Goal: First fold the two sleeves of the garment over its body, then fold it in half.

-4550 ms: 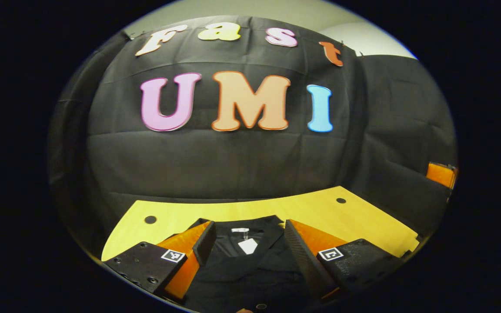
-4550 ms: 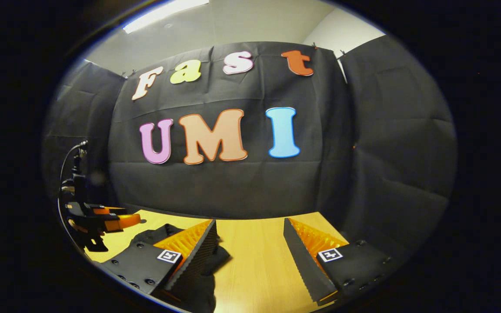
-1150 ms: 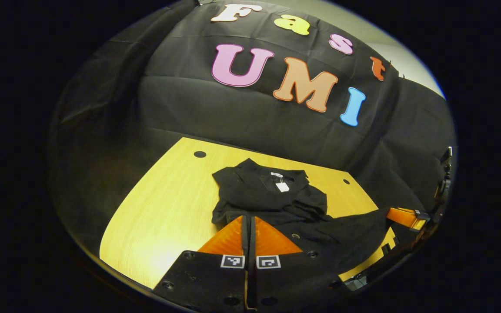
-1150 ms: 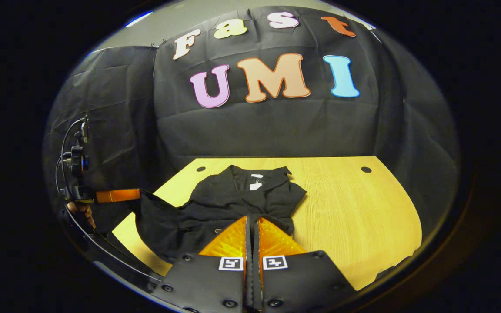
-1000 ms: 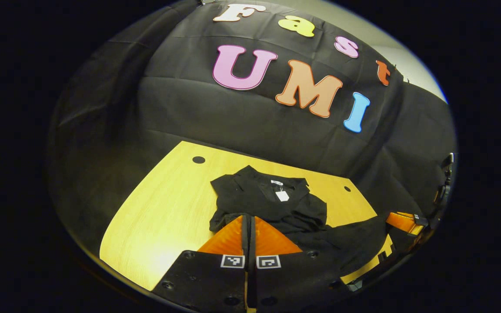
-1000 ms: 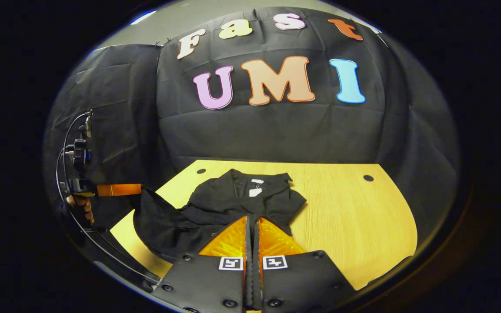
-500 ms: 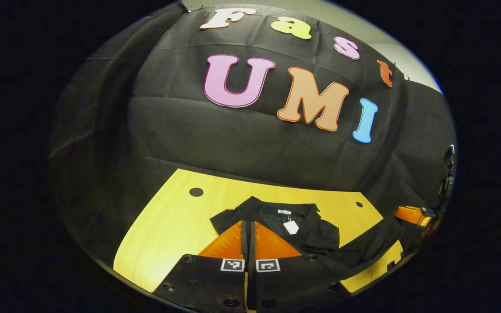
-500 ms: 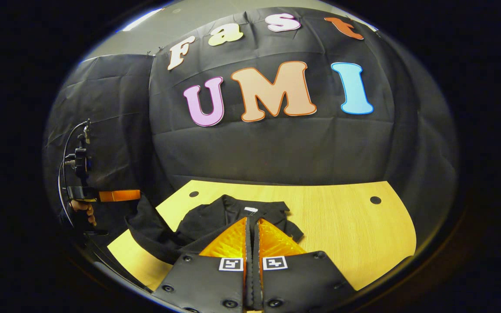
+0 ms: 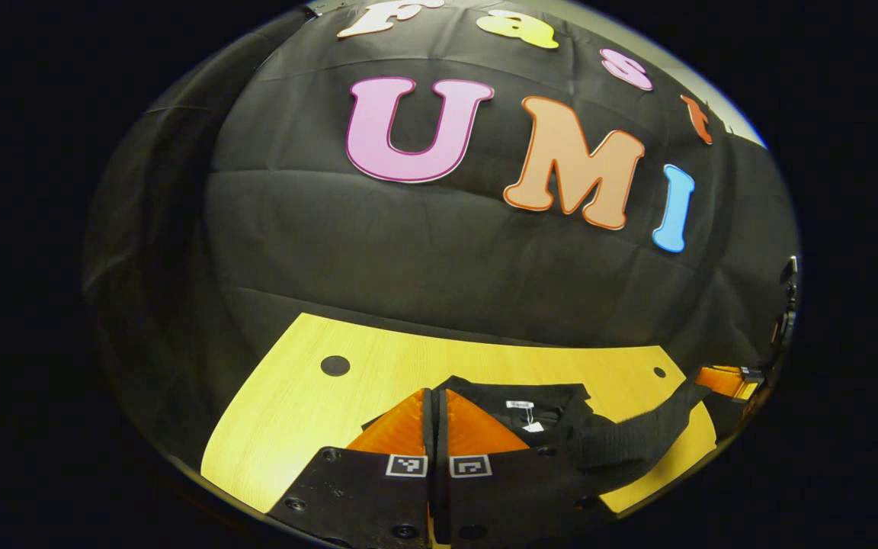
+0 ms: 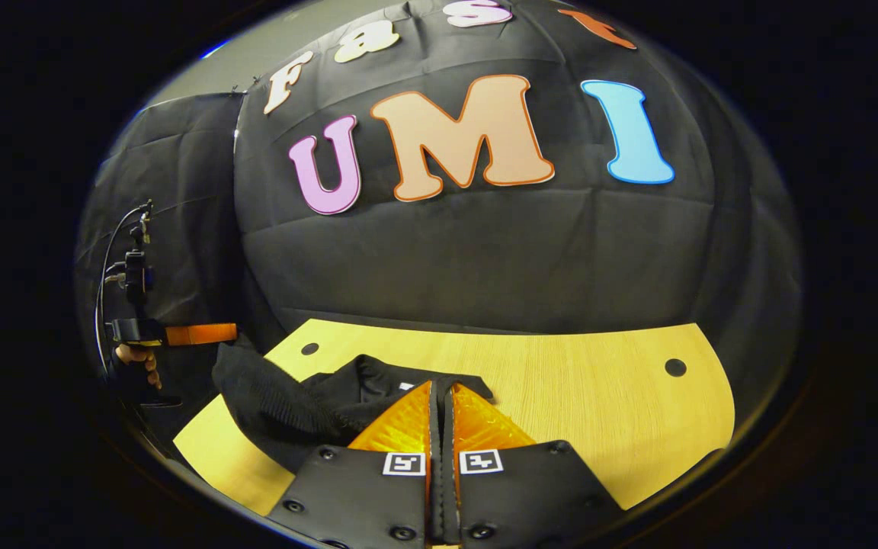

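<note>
1. Garment (image 9: 561, 427): a black piece with a collar and a small white tag (image 9: 535, 427) is seen on the yellow wooden table (image 9: 294, 412), lying at about 6 o'clock in both views, just ahead of each camera's own fingers.
2. In the left gripper view, the left gripper (image 9: 434, 396) is seen with its orange fingers pressed together, only a thin dark slit being left between them; black cloth is met at their tips, but whether it is pinched cannot be told.
3. From the body of the garment a band of black cloth (image 9: 637, 435) is stretched toward 4 o'clock, up to the orange fingers of the right gripper (image 9: 725, 381) at the edge of that view.
4. In the right gripper view, the right gripper (image 10: 443, 393) is likewise seen with fingers pressed together, their tips set against the collar region (image 10: 378, 374); a pinch on the cloth cannot be confirmed.
5. At 9 o'clock in that view, the left gripper (image 10: 203, 334) is held by a hand (image 10: 138, 358), and a fold of the garment (image 10: 264, 396) is lifted off the table toward it.
6. Two dark round holes (image 10: 675, 367) are seen in the table near its far edge.
</note>
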Demonstrator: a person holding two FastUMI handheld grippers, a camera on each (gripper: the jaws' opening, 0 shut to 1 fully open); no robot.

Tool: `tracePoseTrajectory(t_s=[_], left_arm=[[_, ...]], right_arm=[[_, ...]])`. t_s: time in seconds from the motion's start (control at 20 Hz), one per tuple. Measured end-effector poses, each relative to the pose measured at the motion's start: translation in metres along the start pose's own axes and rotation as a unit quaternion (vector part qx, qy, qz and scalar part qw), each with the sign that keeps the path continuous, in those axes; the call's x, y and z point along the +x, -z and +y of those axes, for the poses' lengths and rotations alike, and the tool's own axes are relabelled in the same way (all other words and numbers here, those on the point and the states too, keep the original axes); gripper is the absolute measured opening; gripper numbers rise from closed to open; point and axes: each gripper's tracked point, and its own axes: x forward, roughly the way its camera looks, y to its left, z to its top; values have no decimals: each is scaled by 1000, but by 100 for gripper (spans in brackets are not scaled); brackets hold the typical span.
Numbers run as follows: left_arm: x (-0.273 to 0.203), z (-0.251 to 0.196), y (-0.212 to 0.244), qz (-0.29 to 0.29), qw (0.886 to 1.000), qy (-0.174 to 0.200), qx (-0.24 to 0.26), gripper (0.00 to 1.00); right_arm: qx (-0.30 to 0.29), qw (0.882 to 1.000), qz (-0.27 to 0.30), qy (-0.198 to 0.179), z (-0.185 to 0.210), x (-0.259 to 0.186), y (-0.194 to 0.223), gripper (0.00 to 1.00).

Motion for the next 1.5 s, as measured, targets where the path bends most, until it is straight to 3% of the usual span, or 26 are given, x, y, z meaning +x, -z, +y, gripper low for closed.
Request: tracePoseTrajectory(t_s=[0.1,0.15,0.2,0.25,0.35,0.4,0.45,0.6,0.85,0.9,1.0,1.05,1.2,1.35,1.5], left_arm=[[20,2,-3,3,1000,-8,5,0],[29,10,-4,3,999,-27,17,0],[36,26,-11,-6,997,-73,39,0],[42,37,-14,-10,993,-101,60,2],[46,40,-18,-29,990,-118,73,98],[42,33,-24,-45,991,-112,65,94],[40,27,-31,-60,991,-104,57,95],[36,18,-56,-98,988,-107,55,96],[4,7,-77,-128,984,-106,65,99],[-7,4,-82,-135,983,-105,64,96],[-38,-3,-93,-159,980,-100,62,93],[-58,-8,-101,-175,978,-93,63,99],[-120,-18,-113,-219,970,-74,71,97],[-181,-27,-109,-247,964,-56,79,99],[-236,-23,-93,-260,959,-56,98,98]], right_arm=[[-5,1000,4,2,-7,18,-3,2],[-9,1000,3,18,-16,27,-6,0],[-8,998,6,58,-33,37,-8,2],[0,997,-11,77,-44,39,-16,34],[23,994,-64,80,-50,37,-42,96],[26,993,-82,86,-55,31,-53,95],[23,991,-91,95,-62,30,-55,100],[16,989,-99,108,-74,19,-56,98],[10,987,-118,112,-67,-8,-62,98],[7,986,-123,112,-63,-17,-64,98],[4,983,-143,112,-48,-46,-70,95],[2,982,-154,113,-37,-62,-70,95],[-8,973,-197,120,-3,-124,-66,98],[-14,963,-239,124,35,-184,-50,94],[3,960,-256,113,71,-232,-23,97]])
